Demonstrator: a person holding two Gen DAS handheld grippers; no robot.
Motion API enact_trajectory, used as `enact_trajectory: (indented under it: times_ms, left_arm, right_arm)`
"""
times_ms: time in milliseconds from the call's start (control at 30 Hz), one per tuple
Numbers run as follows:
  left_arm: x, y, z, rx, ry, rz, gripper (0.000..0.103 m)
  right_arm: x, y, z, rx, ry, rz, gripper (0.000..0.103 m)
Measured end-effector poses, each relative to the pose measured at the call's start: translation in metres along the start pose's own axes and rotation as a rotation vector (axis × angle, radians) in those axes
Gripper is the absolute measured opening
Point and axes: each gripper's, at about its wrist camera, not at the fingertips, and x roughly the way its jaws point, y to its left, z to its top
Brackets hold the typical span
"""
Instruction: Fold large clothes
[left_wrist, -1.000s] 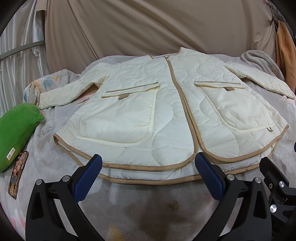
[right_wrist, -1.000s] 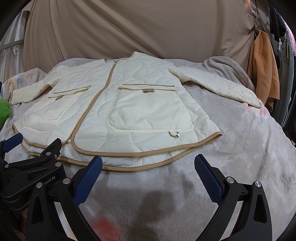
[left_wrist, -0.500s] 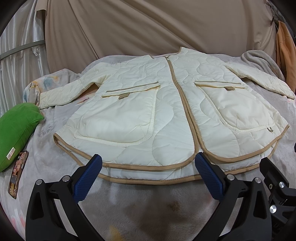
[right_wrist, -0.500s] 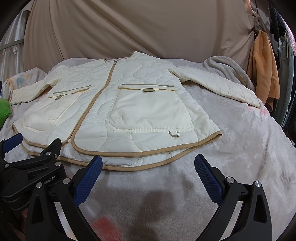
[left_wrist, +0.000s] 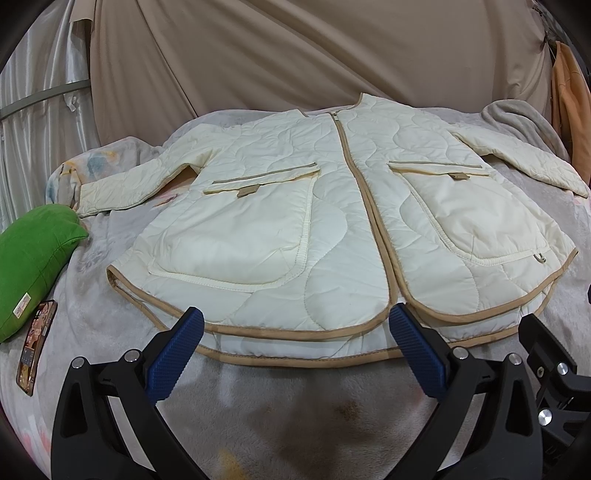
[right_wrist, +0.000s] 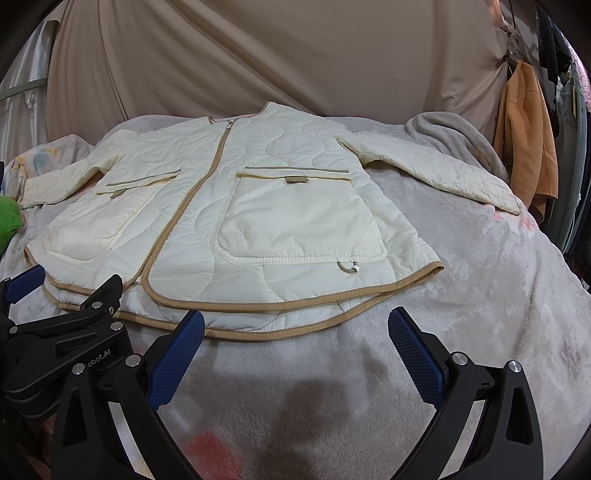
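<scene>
We see both grippers, left gripper (left_wrist: 295, 347) and right gripper (right_wrist: 295, 347), jaws released over cream jacket (left_wrist: 332, 229); left gripper's body reads "obot.AI".

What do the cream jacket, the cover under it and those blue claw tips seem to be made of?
The jacket looks like quilted, lightly padded synthetic cloth: wavy stitch lines, a soft sheen, tan binding along the edges. The grey cover looks like plush fleece, matte and fuzzy. The blue pads look like rubber or soft plastic with a fine gripping texture, probably; the black arms behind them seem hard plastic.
</scene>
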Motion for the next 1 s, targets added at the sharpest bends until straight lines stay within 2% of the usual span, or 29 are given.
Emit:
enact_trajectory:
  times_ms: [567,733,800,900,1000]
  left_arm:
    - [0.0,0.0,0.0,-0.001,0.002,0.001,0.098]
    - [-0.005,0.006,-0.001,-0.018,0.0,-0.026,0.098]
    - [-0.008,0.012,0.002,-0.034,0.004,-0.067,0.098]
    - [-0.014,0.023,0.017,-0.041,-0.007,-0.131,0.098]
    - [-0.017,0.031,0.041,-0.028,-0.059,-0.12,0.098]
  right_arm:
    - [0.002,0.0,-0.001,-0.001,0.003,0.003,0.098]
    - [0.004,-0.003,-0.001,0.01,0.032,0.054,0.098]
    - [0.002,-0.019,0.006,0.038,0.044,0.09,0.098]
    - [-0.001,-0.054,0.026,0.07,0.028,0.054,0.098]
    - [0.009,-0.099,0.05,0.115,0.023,0.028,0.098]
